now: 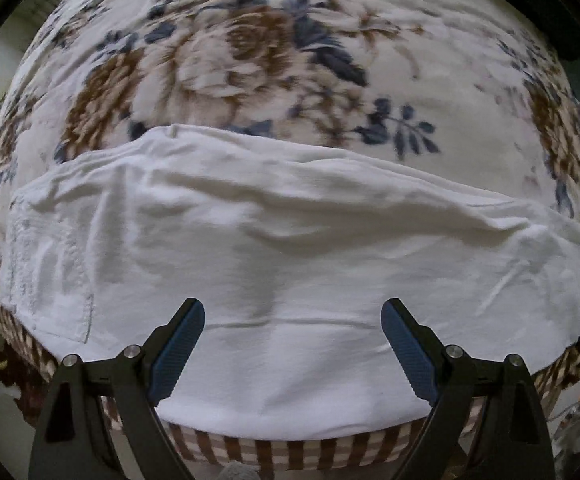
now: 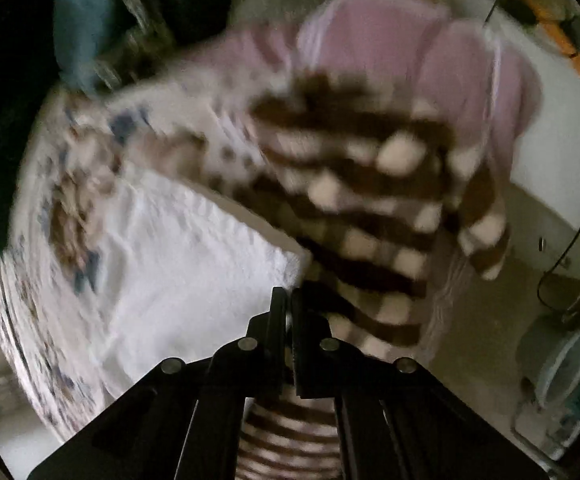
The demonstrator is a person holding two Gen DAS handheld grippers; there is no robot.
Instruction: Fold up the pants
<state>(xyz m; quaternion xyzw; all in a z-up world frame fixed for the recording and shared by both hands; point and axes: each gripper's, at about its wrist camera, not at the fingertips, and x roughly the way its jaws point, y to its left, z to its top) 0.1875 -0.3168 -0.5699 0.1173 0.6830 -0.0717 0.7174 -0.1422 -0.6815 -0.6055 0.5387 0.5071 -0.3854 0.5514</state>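
Left hand-held gripper (image 1: 293, 316): fingers spread wide, nothing between them, hovering over the near part of the white pants (image 1: 274, 248). The pants lie directly ahead of and beneath it, stretched crosswise in a long band on the floral blanket (image 1: 250, 60) of a bed. A stitched pocket or seam sits off to its left, a rumpled end off to its right. Checked brown-and-cream trim (image 1: 274, 450) runs along the bed edge just behind the fingertips.

Right hand-held gripper (image 2: 288, 296): fingers pressed nearly together. Heavy motion blur; a sliver of cloth shows between them, but I cannot tell whether it is pinched. The white pants (image 2: 186, 264) lie ahead and to its left, one corner close to the fingertips. Checked cloth (image 2: 369, 208) and a pink pillow (image 2: 389, 36) ahead and to its right.

Judgement: garment looks already laid lengthwise, leg on leg; the step in hand is setting up the crosswise fold. Next move calls for the left gripper to come down and close on the near edge, the right to secure an end, then carry one end over the other.
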